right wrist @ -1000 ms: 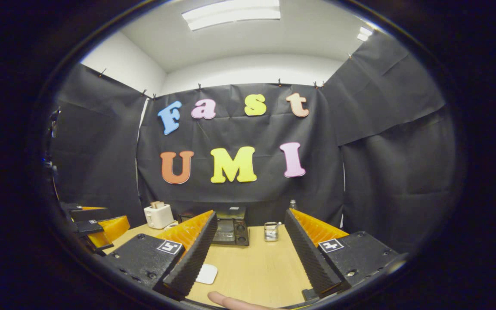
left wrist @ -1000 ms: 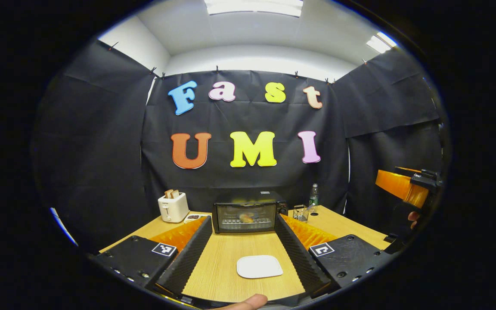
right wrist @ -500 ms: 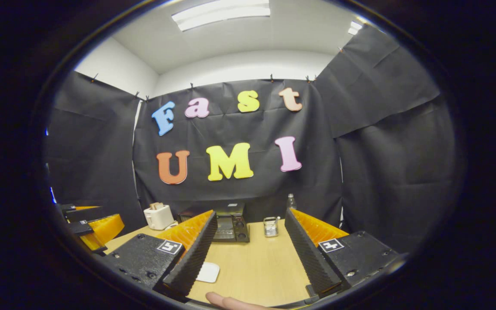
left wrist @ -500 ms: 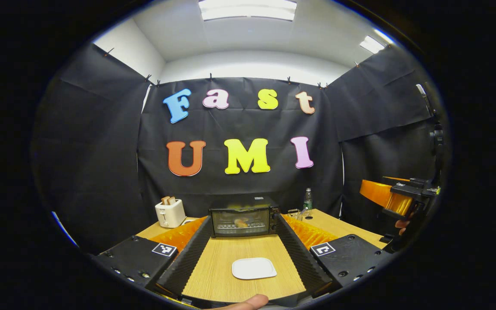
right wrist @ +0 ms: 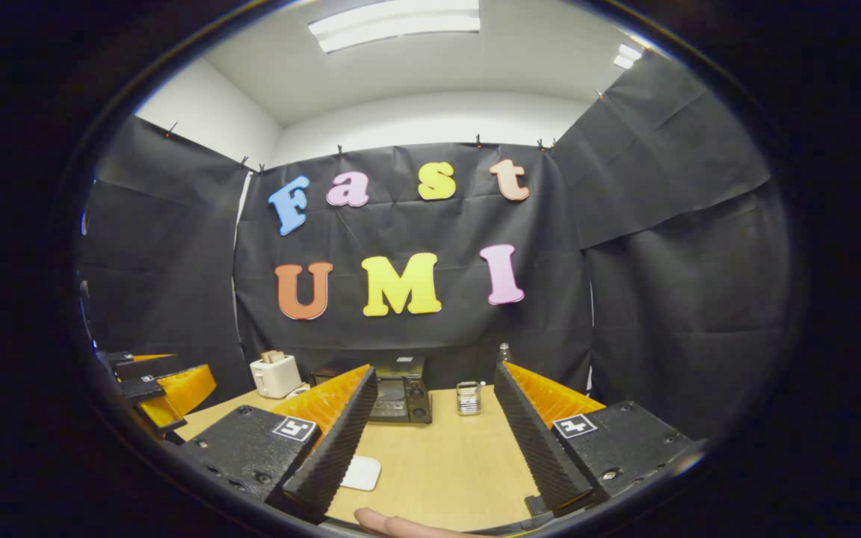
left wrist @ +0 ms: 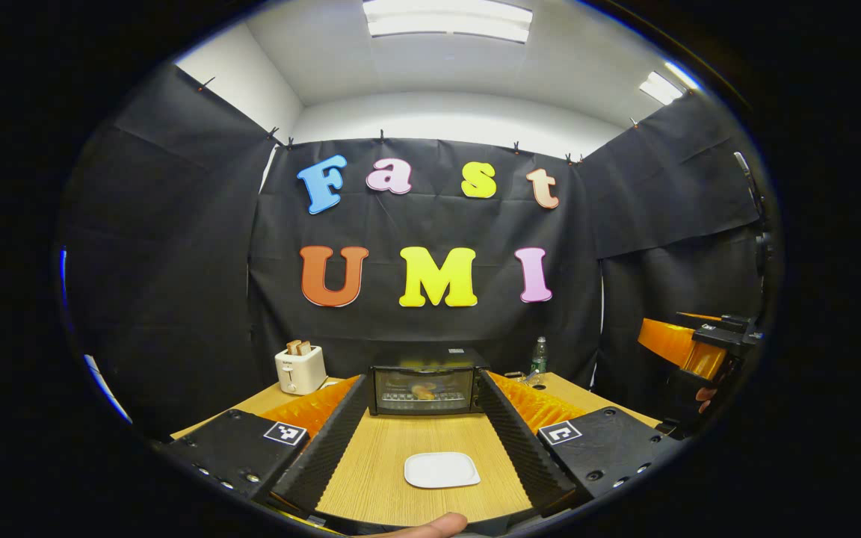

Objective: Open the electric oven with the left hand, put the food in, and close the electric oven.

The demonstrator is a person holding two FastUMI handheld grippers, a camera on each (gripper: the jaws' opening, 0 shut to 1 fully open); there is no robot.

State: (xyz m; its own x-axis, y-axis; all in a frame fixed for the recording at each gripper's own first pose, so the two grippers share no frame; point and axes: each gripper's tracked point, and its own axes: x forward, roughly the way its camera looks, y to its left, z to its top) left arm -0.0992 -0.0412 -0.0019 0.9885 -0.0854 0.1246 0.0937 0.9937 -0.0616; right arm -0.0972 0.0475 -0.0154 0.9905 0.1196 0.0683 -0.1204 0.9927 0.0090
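Your left gripper (left wrist: 424, 441) has its jaws spread, and the light wooden bench (left wrist: 393, 456) between them is bare apart from a flat white square plate (left wrist: 442, 470) near the front edge. Along the back edge stand a black electric oven with a shut glass door (left wrist: 424, 389), a white toaster (left wrist: 300, 370) toward the back left corner, and a clear bottle (left wrist: 539, 357) right of the oven. A small glass container (right wrist: 467, 398) stands just beside the oven's right.

Both cameras are looking level across the wooden table (left wrist: 386, 456) toward the booth's back wall, from well back. The left gripper view is facing the electric oven (left wrist: 424, 388) squarely; the right gripper view is sitting further right, sharing oven (right wrist: 399, 398), toaster (right wrist: 274, 374) and white plate (right wrist: 362, 473).
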